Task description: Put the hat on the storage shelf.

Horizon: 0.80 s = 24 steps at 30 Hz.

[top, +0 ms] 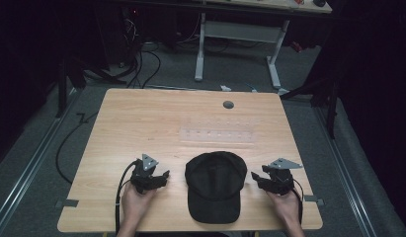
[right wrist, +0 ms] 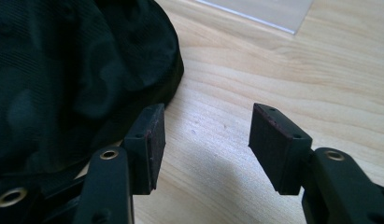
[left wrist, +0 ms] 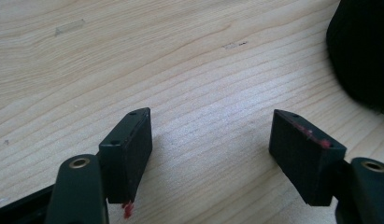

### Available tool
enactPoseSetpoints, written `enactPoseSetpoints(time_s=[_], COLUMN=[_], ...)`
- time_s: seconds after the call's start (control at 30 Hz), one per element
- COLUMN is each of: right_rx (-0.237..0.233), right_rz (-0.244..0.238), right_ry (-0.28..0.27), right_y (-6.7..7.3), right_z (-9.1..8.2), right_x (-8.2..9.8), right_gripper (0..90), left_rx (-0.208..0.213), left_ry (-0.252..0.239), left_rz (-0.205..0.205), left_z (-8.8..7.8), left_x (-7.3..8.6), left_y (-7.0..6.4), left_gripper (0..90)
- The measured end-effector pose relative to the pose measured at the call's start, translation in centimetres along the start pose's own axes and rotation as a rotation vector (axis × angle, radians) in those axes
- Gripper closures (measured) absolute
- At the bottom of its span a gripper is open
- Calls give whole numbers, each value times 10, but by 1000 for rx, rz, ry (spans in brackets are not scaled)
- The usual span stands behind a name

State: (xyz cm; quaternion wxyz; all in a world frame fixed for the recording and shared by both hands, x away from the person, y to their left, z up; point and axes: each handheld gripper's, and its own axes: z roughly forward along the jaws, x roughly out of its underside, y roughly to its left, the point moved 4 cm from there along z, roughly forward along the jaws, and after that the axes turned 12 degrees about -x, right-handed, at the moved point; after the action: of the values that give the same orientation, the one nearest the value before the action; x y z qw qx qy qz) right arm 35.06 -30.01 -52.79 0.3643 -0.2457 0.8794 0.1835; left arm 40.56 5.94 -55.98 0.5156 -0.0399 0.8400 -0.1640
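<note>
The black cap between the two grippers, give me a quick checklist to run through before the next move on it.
1. Black cap lies flat on the table, brim toward the person: ok.
2. Left gripper open, bare wood between its fingers: ok.
3. Right gripper open, nothing between its fingers: ok.
4. Right gripper's near finger close beside the cap's edge; whether they touch: cannot tell.
5. Clear plastic sheet lies beyond the cap, apart from it: ok.
6. Cap gripped by either gripper: not ok.

I see a wooden table (top: 141,123) on grey carpet (top: 37,163), a white-legged desk (top: 240,29) at upper centre, darkness around.
</note>
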Motion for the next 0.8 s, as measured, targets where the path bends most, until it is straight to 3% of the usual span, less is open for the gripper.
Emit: enactPoseSetpoints(time_s=[0.2,0.4,0.8], right_rx=[-9,-47,-126], right_rz=[-21,-47,-37], right_ry=[-24,-56,-98], right_y=[7,20,35], right_z=[-8,-13,-10], right_x=[-6,-16,-37], right_gripper=[463,467,456], left_rx=[0,1,0], left_ry=[1,1,1], left_rz=[0,0,0], left_z=[0,0,0], left_x=[0,0,0], left_y=[0,0,0], left_gripper=[301,299,298])
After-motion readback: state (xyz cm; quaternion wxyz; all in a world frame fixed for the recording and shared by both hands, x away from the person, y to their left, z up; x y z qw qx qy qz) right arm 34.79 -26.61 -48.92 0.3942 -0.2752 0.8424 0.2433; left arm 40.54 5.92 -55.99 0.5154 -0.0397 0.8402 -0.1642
